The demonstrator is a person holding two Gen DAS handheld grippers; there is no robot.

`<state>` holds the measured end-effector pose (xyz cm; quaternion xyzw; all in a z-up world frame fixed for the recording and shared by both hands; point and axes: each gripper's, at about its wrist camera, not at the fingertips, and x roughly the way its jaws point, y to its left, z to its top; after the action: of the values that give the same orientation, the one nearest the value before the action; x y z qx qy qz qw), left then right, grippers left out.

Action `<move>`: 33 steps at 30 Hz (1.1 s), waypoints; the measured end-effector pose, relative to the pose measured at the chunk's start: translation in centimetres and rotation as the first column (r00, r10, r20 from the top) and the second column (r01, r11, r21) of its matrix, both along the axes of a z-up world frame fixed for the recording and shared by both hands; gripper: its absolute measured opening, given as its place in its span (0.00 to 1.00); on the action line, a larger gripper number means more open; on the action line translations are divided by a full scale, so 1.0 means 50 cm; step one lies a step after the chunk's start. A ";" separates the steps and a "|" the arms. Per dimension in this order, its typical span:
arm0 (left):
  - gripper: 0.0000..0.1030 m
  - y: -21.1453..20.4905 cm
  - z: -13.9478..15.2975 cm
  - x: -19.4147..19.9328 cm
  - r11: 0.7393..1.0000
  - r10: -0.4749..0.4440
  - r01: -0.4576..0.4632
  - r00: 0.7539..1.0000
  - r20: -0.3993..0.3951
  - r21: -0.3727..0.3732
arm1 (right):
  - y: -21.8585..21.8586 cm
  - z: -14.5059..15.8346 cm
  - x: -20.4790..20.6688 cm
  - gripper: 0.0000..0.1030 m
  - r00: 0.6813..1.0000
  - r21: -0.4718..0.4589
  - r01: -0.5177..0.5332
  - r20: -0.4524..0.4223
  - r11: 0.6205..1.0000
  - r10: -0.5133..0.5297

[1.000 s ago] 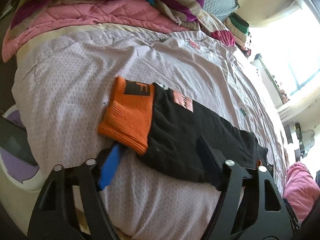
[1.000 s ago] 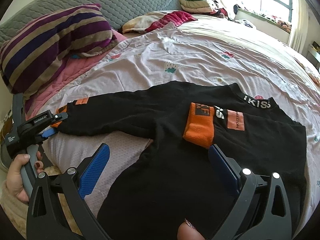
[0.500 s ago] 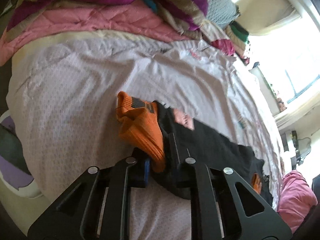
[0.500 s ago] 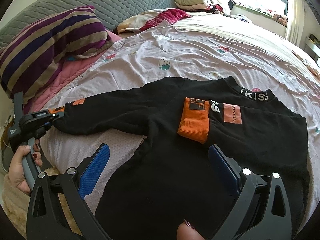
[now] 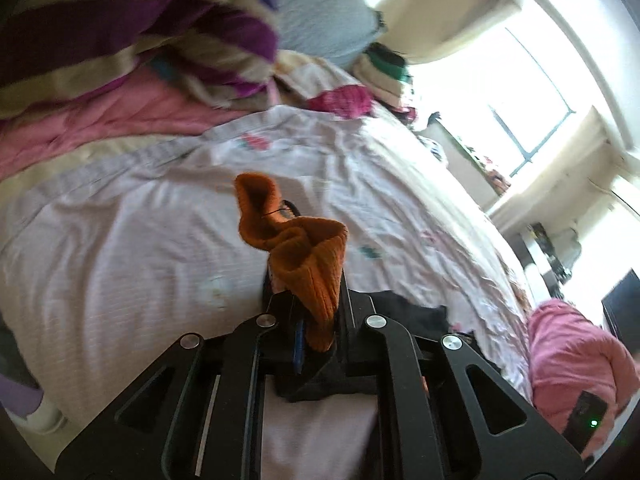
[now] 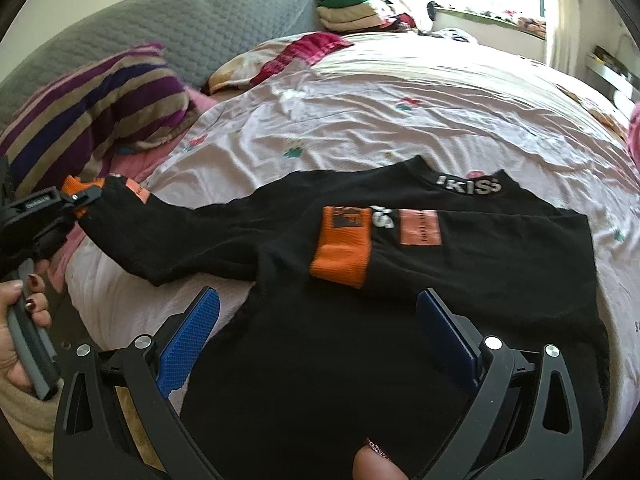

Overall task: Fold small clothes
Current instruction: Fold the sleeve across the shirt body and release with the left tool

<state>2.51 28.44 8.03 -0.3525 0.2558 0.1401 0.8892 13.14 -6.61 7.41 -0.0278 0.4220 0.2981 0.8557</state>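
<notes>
A small black sweater [image 6: 360, 320] with orange cuffs lies spread on the bed sheet [image 6: 400, 120]. One sleeve is folded across its chest, and that sleeve's orange cuff [image 6: 342, 244] lies flat there. My left gripper [image 5: 310, 300] is shut on the other sleeve's orange cuff [image 5: 304, 252], which is bunched up and raised off the sheet. In the right wrist view the left gripper [image 6: 80, 196] is at the far left, held by a hand [image 6: 20, 320]. My right gripper [image 6: 318, 300] hangs open just over the sweater's lower body, with nothing between its fingers.
A striped purple pillow [image 6: 100, 108] and a grey quilted headboard [image 6: 180, 28] are at the head of the bed. Folded clothes [image 6: 352, 4] are stacked near the window. A pink blanket [image 5: 572, 360] lies at the right edge.
My left gripper closed on the orange cuff and lifted it up off the sheet, pulling the sleeve with it. The right gripper drifted slightly over the sweater and stayed open.
</notes>
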 end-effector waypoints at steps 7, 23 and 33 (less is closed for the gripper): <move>0.05 -0.088 0.050 0.072 0.991 -0.129 0.128 0.991 0.034 0.030 | -0.082 0.007 0.017 0.95 0.996 0.041 0.092 -0.012 0.995 -0.092; 0.03 -0.309 0.067 0.194 0.912 -0.405 0.404 0.914 -0.003 0.067 | -0.276 0.011 0.047 0.95 0.955 0.088 0.298 -0.021 0.950 -0.297; 0.03 -0.424 0.007 0.241 0.855 -0.512 0.517 0.854 -0.088 0.039 | -0.393 -0.009 0.064 0.95 0.903 0.119 0.430 -0.067 0.895 -0.425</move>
<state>14.56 7.26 8.36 -0.2386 0.3691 -0.0818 0.8945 16.36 -26.26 6.97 0.1277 0.4138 0.1305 0.8919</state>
